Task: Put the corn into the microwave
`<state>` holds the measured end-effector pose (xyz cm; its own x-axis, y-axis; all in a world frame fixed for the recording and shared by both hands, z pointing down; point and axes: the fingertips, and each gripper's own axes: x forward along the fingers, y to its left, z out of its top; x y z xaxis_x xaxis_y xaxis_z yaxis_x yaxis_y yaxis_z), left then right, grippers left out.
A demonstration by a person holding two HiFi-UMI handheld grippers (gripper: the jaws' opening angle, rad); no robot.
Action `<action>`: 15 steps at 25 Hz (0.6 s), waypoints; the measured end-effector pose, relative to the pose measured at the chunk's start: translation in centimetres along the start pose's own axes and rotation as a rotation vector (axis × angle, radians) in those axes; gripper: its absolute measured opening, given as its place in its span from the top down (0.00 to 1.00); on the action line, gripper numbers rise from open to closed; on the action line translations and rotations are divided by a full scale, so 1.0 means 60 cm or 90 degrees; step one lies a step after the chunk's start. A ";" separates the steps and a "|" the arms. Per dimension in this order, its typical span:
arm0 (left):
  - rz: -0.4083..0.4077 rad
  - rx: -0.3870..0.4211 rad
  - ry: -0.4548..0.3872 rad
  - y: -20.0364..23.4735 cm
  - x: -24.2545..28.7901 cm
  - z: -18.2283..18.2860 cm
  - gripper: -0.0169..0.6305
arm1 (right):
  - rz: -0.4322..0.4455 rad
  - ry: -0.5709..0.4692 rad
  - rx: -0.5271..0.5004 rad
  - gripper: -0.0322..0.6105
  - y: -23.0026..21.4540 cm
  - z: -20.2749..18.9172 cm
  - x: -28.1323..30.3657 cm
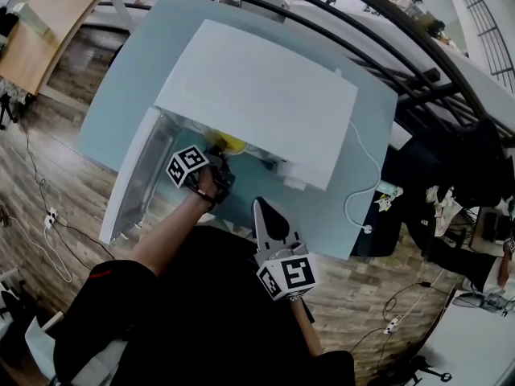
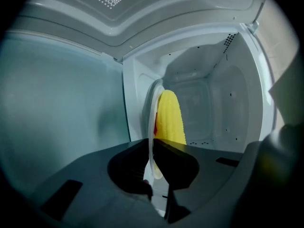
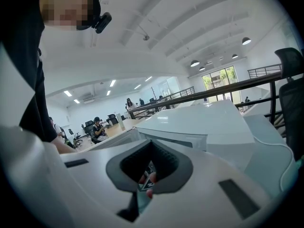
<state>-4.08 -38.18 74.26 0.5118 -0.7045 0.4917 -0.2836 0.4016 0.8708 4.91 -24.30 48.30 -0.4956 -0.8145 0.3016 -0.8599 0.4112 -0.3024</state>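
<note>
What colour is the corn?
Yellow; the corn on the plate shows best in the left gripper view.

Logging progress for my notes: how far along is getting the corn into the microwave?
Done: the microwave door stands open. In hand: the left gripper grips the rim of the plate bearing the corn, inside the cavity. Left: set the plate down, release, pull out. The right gripper idles outside, shut and empty.

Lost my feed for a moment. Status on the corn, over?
Left gripper shut on plate rim, corn on it, inside the open microwave. Right gripper shut, empty, outside. Nothing blocking.
</note>
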 end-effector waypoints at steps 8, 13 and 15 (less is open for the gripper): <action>0.014 0.044 0.012 -0.008 0.011 -0.001 0.93 | -0.012 -0.005 0.006 0.94 -0.010 -0.001 -0.009; 0.028 0.075 0.020 -0.010 0.013 -0.002 0.91 | -0.019 -0.007 0.009 0.94 -0.014 0.002 -0.013; 0.029 0.088 0.026 -0.013 0.014 -0.003 0.89 | -0.018 -0.007 0.010 0.94 -0.014 0.001 -0.013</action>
<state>-3.28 -38.98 74.02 0.5279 -0.6611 0.5331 -0.4154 0.3465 0.8410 6.02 -24.03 48.23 -0.4697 -0.8300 0.3009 -0.8716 0.3818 -0.3076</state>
